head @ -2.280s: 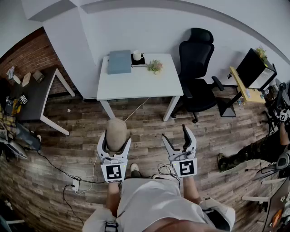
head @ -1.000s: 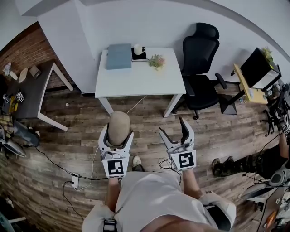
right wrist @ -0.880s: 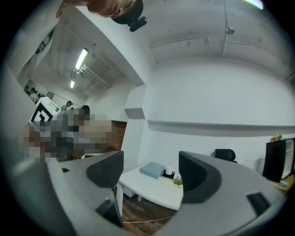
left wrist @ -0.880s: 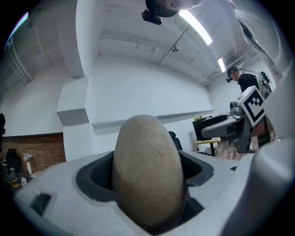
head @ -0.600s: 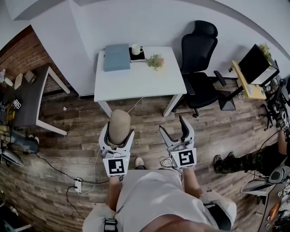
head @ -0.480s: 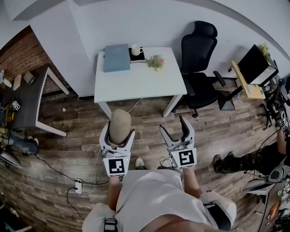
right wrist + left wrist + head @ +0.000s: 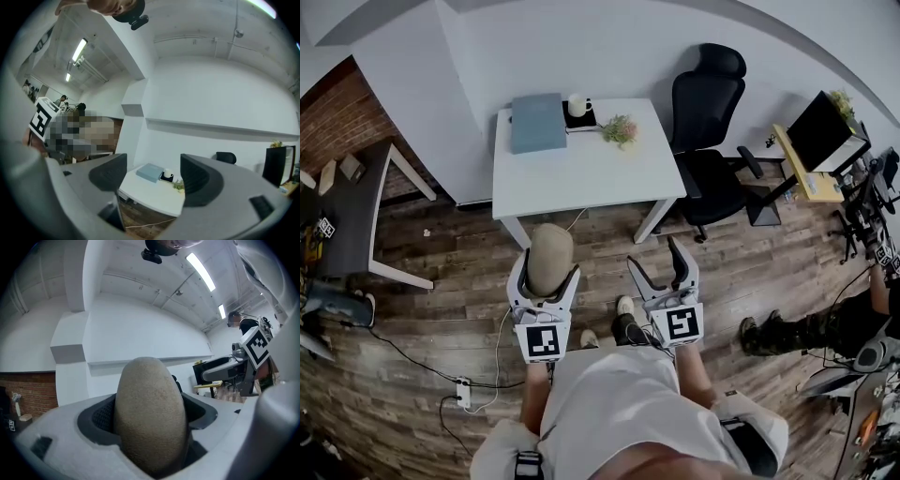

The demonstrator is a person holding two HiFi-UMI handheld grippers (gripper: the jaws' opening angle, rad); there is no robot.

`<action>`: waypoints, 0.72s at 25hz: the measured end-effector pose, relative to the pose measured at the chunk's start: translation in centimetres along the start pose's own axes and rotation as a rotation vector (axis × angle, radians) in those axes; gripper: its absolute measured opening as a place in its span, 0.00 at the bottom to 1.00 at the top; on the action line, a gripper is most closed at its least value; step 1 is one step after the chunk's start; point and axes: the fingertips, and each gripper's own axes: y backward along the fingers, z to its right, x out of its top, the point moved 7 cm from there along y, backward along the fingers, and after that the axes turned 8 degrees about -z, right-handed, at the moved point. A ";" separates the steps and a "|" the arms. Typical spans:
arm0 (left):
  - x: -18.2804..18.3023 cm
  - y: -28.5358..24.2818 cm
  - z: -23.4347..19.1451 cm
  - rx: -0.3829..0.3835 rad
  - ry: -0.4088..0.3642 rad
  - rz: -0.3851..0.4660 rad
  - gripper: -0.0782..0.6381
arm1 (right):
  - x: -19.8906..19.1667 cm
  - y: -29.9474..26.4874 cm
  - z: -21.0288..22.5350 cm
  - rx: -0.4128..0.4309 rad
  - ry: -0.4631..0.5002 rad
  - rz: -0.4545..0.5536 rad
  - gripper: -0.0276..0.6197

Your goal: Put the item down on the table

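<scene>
Item (image 7: pixel 549 255): tan, rough-skinned oval, upright, pinched between the jaws of the left gripper (image 7: pixel 546 274). It is held above the wood floor (image 7: pixel 441 281), short of the white table (image 7: pixel 581 178).
Right gripper (image 7: pixel 655 264): jaws spread, empty.
Handling: set on bare tabletop clear of folder (image 7: pixel 536 122), mug (image 7: pixel 577 105) and plant (image 7: pixel 619 131). Release only at contact, since the item probably rolls.

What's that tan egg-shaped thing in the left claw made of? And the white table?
Tan egg-shaped thing: matte, finely grainy surface, no shine; looks like foam, sponge or rough stone, I can't tell which.
White table: smooth, flat, evenly white top, probably painted or laminated board.
</scene>
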 end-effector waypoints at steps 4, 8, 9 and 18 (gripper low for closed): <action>-0.2 -1.0 -0.3 0.002 0.015 -0.002 0.68 | -0.1 -1.2 0.3 0.004 -0.005 0.000 0.59; -0.2 -2.3 -0.8 0.009 0.014 -0.004 0.68 | -0.1 -2.7 0.9 0.017 0.000 0.012 0.59; -0.2 -2.7 -1.0 0.011 0.012 -0.007 0.68 | -0.1 -3.2 1.0 0.019 -0.001 0.013 0.59; -0.1 -7.6 -3.1 0.042 -0.007 -0.027 0.68 | -0.2 -9.0 3.6 0.063 -0.010 0.017 0.59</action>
